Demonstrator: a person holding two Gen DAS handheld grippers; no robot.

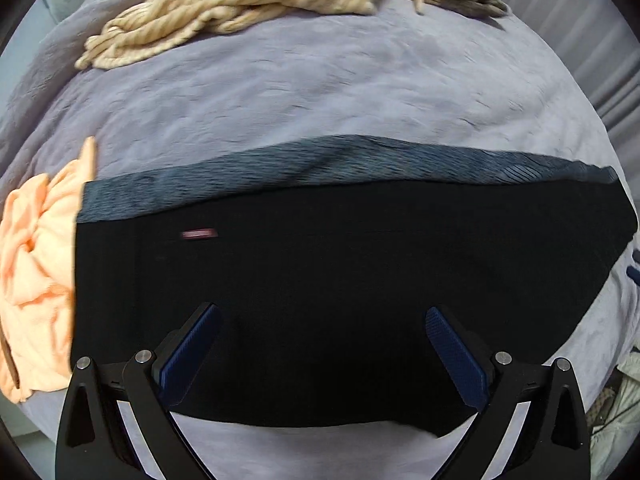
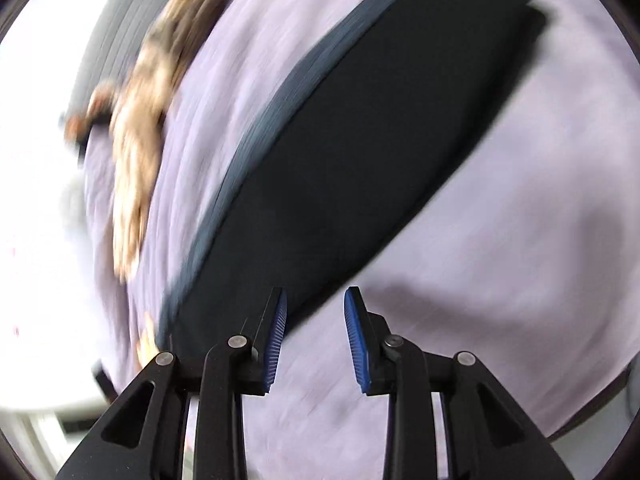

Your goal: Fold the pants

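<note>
Black pants (image 1: pixel 320 280) lie flat and folded lengthwise on a lilac bedsheet (image 1: pixel 320 92), with a grey-blue layer (image 1: pixel 320 164) showing along the far edge. My left gripper (image 1: pixel 322 314) is wide open above the pants' near half, holding nothing. In the blurred right wrist view the same pants (image 2: pixel 360 140) run diagonally from the lower left to the upper right. My right gripper (image 2: pixel 314 300) is open and empty, just off the pants' near edge over bare sheet.
A beige striped garment (image 1: pixel 240 8) lies bunched at the far side of the bed and shows blurred in the right wrist view (image 2: pixel 136 140). A peach cloth (image 1: pixel 36 280) is crumpled at the pants' left end. The bed edge (image 1: pixel 624 320) drops off at the right.
</note>
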